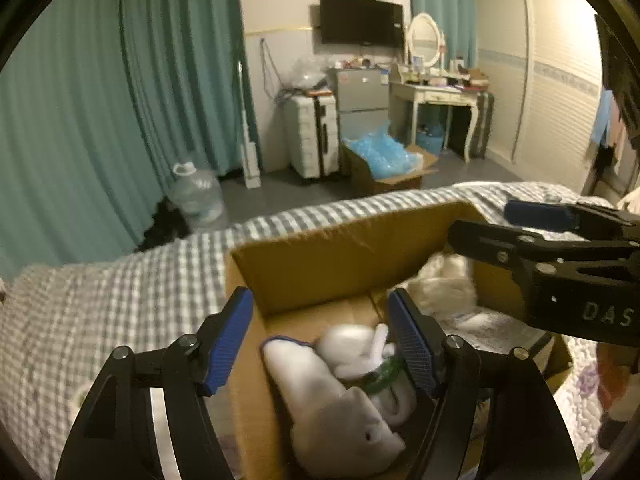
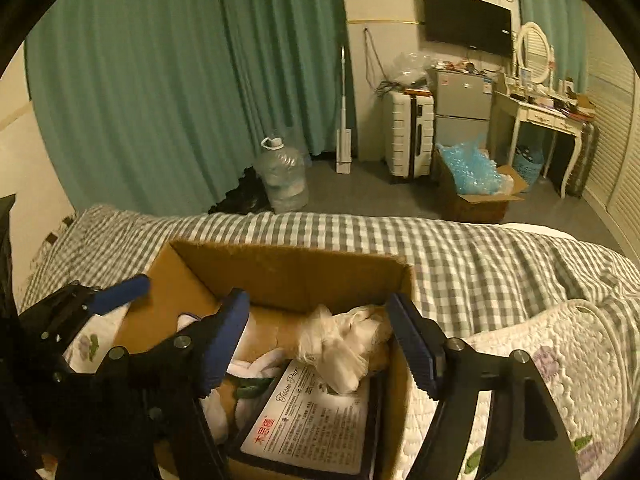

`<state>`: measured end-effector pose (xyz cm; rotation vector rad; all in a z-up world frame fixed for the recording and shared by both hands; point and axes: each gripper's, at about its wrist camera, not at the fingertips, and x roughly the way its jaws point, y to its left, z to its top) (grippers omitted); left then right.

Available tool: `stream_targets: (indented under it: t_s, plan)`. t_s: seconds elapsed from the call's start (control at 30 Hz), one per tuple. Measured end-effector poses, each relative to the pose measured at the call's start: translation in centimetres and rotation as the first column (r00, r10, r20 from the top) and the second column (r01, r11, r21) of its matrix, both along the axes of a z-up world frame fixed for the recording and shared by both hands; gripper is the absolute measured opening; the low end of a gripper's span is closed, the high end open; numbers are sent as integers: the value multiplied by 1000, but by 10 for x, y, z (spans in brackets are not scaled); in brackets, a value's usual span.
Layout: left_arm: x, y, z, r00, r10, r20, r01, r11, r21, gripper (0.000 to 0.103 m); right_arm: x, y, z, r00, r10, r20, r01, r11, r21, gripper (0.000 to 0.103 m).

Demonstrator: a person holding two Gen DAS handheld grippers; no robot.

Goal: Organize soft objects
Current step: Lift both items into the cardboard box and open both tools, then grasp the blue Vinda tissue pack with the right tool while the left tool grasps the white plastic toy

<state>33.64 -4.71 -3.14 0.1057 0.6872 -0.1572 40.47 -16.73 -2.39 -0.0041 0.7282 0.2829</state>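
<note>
In the cardboard box point(image 1: 304, 264) on the checked bed: grey-white plush toy point(image 1: 332, 408), limp and light, likely to sag and slip (best pinched at its thick middle). Pale body, small dark eye, green band beside it. Left gripper point(image 1: 320, 344) spread wide above it, holding nothing; right gripper point(image 2: 324, 344) likewise wide and empty over white cloth point(image 2: 344, 344).

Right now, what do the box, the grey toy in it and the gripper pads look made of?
Box: brown corrugated cardboard, matte, with creased walls and raw edges.
Grey toy: looks like plush fabric, soft, fuzzy and slumped.
Left hand-held gripper pads: blue with a ribbed texture, likely rubber or soft plastic, on black, probably hard plastic, arms.
</note>
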Motion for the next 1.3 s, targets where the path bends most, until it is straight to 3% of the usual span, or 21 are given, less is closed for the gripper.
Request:
stream_targets:
  t_s: [0.17, 0.3, 0.33, 0.4, 0.57, 0.7, 0.77, 0.9, 1.0, 1.13, 1.3]
  plan:
    - [-23, -1, 38, 999, 21, 49, -23, 999, 37, 71, -27, -3, 45, 998, -18, 53, 19, 1000, -21, 84]
    - [-61, -2, 89, 991, 18, 130, -28, 997, 71, 72, -66, -9, 106, 991, -57, 125, 59, 998, -19, 90]
    - [-71, -2, 102, 987, 22, 157, -36, 996, 82, 77, -79, -11, 125, 986, -67, 153, 71, 997, -19, 92]
    - [-98, 2, 136, 976, 24, 216, -44, 995, 86, 85, -106, -13, 159, 976, -79, 203, 84, 996, -20, 95]
    - [-172, 11, 212, 931, 32, 364, -59, 996, 64, 91, -184, -15, 236, 946, -87, 313, 99, 995, -22, 102]
    - [-221, 18, 249, 903, 20, 428, -45, 998, 48, 92, -237, -17, 269, 939, -114, 324, 126, 992, -16, 102]
    - [-247, 24, 264, 904, 25, 427, -33, 999, 11, 92, -261, -17, 278, 936, -107, 336, 118, 993, -12, 102]
    - [-285, 27, 277, 900, 37, 435, -41, 999, -1, 92, -303, -16, 282, 929, -95, 357, 116, 993, -36, 102]
    - [-310, 34, 275, 875, 61, 481, -61, 998, -16, 92, -331, -13, 271, 931, -84, 356, 112, 992, -60, 102]
    - [-331, 43, 255, 862, 64, 503, -51, 998, -40, 92, -358, -6, 234, 932, -34, 362, 63, 996, -68, 102]
    - [-333, 53, 206, 866, 65, 496, -66, 998, -14, 92, -358, -1, 158, 932, 25, 360, -23, 1000, -10, 102]
